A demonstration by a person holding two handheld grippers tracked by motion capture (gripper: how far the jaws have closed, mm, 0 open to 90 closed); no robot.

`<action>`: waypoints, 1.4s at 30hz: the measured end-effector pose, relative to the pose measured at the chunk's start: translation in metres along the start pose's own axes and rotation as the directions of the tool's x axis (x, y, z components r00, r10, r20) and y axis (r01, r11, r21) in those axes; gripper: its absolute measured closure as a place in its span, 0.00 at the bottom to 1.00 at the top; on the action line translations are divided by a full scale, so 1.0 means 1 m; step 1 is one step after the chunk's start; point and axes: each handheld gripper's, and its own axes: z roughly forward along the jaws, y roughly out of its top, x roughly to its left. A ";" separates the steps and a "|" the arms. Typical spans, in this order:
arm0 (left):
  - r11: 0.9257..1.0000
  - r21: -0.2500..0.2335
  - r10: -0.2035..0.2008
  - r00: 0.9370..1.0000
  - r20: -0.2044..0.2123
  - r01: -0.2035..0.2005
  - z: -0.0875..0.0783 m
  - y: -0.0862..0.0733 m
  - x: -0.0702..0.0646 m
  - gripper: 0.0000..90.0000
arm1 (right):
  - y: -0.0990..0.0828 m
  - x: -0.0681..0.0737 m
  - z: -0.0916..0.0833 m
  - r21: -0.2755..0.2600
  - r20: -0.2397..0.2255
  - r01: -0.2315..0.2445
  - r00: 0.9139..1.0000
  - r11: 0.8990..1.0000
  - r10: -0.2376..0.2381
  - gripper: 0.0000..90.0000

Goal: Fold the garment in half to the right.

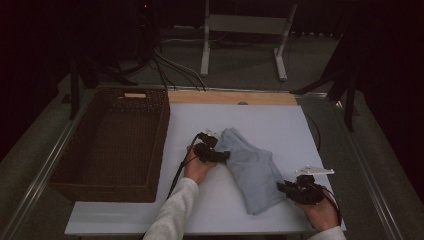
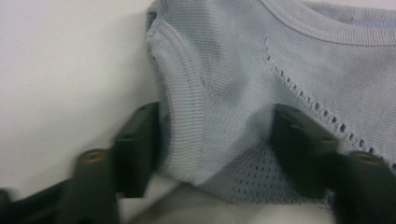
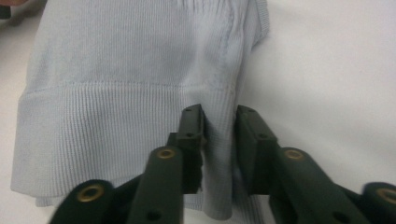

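1. Here, from the high view, we see the folded pale-blue knit garment point(image 1: 250, 170) lying on the white table point(image 1: 280, 120) beside the brown wicker basket point(image 1: 112, 145); both grippers look small and dark, their grips unclear.
2. In the left gripper view, the left gripper point(image 2: 212, 140) stands spread around the neckline fold, pads not pressing; lifting now could drop it.
3. In the right gripper view, the right gripper point(image 3: 219, 144) loosely brackets the ribbed hem; whether it pinches, we cannot tell, and the fold may slip.

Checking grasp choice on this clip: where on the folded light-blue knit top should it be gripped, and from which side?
Grip the light-blue knit top at its two ends: the ribbed hem from the near right, where the right gripper has a raised fold between its fingers, and the collar-and-shoulder end from the left. The stitched edges look thick and stand proud of the white table.
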 end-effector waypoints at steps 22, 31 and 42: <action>1.000 -0.028 0.000 0.999 0.042 0.001 -0.007 0.006 -0.008 0.89 | 0.004 0.003 0.019 0.124 -0.007 -0.026 1.000 0.992 0.027 0.70; 0.998 -0.064 -0.007 0.999 0.049 0.011 -0.015 0.014 -0.009 0.89 | 0.005 0.009 0.013 0.122 -0.008 -0.005 1.000 0.992 0.006 0.88; 0.994 -0.103 -0.019 0.997 0.077 0.027 -0.024 0.021 -0.012 0.89 | 0.006 0.015 0.005 0.100 -0.054 -0.059 0.996 0.993 0.065 0.88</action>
